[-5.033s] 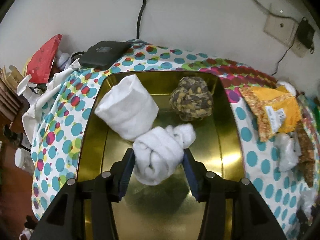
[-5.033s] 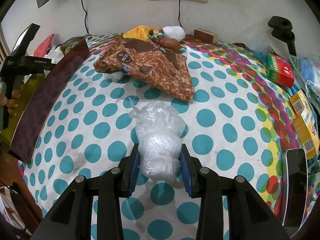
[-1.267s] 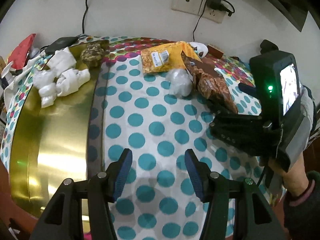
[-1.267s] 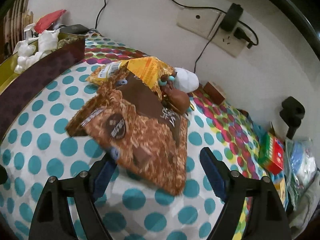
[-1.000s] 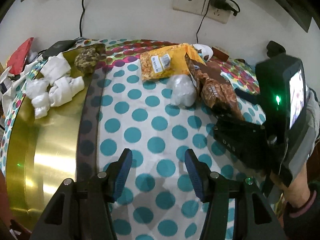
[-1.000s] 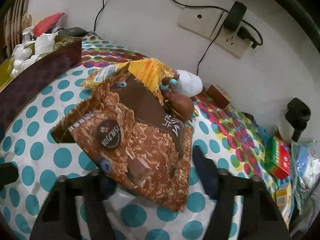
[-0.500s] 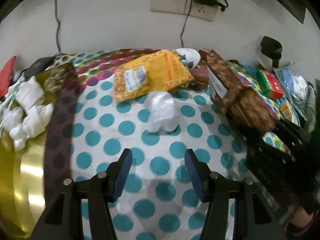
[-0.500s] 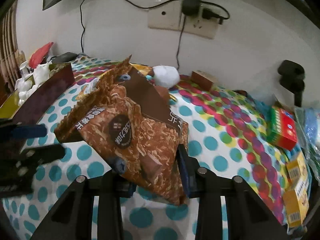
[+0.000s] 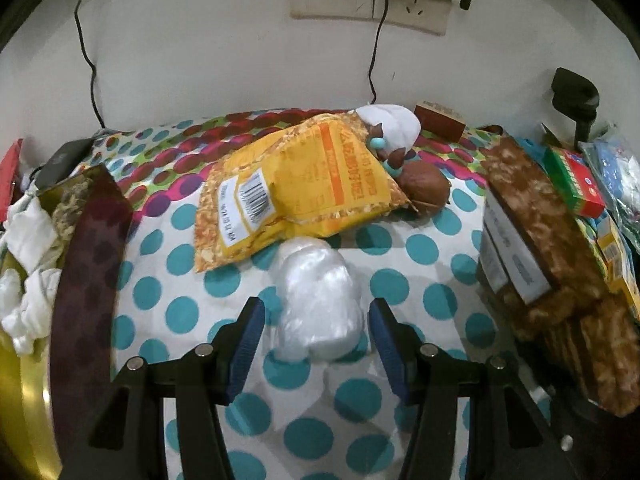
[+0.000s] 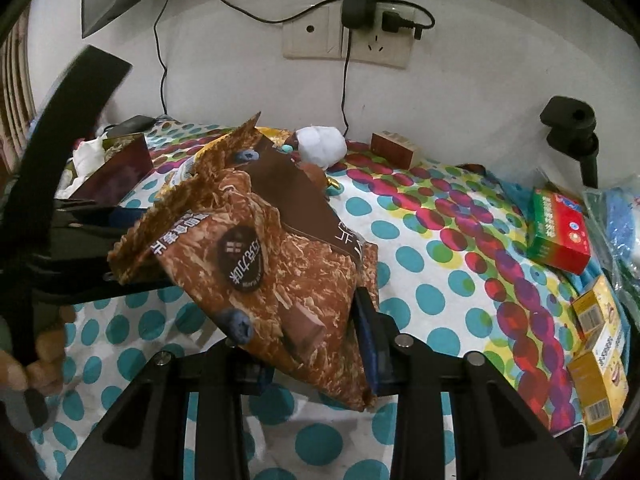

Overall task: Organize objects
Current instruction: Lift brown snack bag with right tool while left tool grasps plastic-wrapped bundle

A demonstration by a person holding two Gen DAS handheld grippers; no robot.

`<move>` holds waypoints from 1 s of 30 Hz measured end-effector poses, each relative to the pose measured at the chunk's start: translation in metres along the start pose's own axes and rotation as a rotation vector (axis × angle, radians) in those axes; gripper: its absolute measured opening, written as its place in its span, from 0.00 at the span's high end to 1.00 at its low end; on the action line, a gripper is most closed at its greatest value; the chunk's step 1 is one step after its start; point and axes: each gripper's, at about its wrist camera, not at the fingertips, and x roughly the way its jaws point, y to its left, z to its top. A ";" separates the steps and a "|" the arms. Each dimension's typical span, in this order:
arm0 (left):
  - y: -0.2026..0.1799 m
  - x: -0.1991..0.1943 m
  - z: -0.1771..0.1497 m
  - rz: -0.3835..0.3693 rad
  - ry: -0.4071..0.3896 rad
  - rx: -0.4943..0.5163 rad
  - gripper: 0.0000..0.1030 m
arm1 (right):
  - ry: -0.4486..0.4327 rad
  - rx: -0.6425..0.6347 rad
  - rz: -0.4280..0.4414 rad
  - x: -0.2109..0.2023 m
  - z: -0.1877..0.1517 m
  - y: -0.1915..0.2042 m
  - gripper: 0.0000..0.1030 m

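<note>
My left gripper (image 9: 316,330) is open, its blue pads either side of a clear plastic-wrapped white bundle (image 9: 320,300) lying on the dotted cloth; neither pad touches it. My right gripper (image 10: 316,344) is shut on a brown snack bag (image 10: 272,264) and holds it lifted above the cloth; the bag also shows at the right of the left wrist view (image 9: 540,256). A yellow snack bag (image 9: 296,184) lies just behind the bundle. A gold tin (image 9: 24,392) holding white rolled cloths (image 9: 28,236) stands at the left.
A brown nut-like ornament (image 9: 424,184) and a white cloth ball (image 9: 392,124) lie behind the yellow bag. A small wooden block (image 10: 394,146), a red-green box (image 10: 560,232) and yellow boxes (image 10: 596,340) lie to the right. A wall socket with cables (image 10: 348,36) is behind.
My left gripper left the tin, swung right and came up around the plastic bundle. My right gripper let the bundle go earlier, closed on the brown bag and lifted it.
</note>
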 end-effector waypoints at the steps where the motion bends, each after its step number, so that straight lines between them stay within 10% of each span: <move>1: 0.000 0.002 0.000 -0.008 -0.003 -0.004 0.46 | 0.001 0.011 0.012 0.000 0.000 -0.002 0.69; 30: 0.010 0.009 -0.006 -0.003 -0.080 -0.037 0.44 | 0.044 -0.037 -0.081 0.004 0.004 0.004 0.70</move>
